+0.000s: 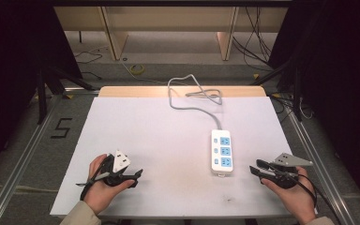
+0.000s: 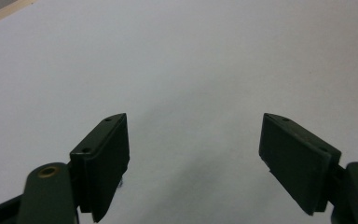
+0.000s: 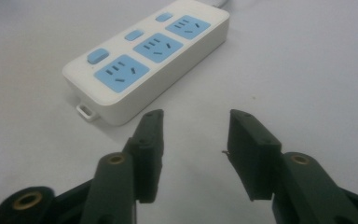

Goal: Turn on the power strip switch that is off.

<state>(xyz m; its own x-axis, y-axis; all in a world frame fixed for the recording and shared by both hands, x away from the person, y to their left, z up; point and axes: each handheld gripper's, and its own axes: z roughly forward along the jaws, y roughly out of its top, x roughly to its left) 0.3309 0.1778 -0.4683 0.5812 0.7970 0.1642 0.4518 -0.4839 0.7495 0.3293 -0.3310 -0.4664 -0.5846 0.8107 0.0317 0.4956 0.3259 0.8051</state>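
Observation:
A white power strip (image 1: 221,153) with three blue sockets lies on the white table, right of the middle; its grey cable (image 1: 190,96) loops toward the far edge. In the right gripper view the power strip (image 3: 144,60) lies just beyond the jaws. My right gripper (image 1: 255,169) rests near the front right, held in a hand, pointing left at the strip's near end; it is open with nothing between its jaws (image 3: 193,154). My left gripper (image 1: 136,176) lies at the front left, pointing right, held in a hand. Its jaws (image 2: 193,163) stand wide open over bare table.
The white table surface (image 1: 159,140) has a wooden strip along its far edge (image 1: 136,91). Metal frame rails (image 1: 37,136) run along both sides. Beyond the table stand wooden furniture legs (image 1: 115,35) and loose cables on the floor (image 1: 258,47).

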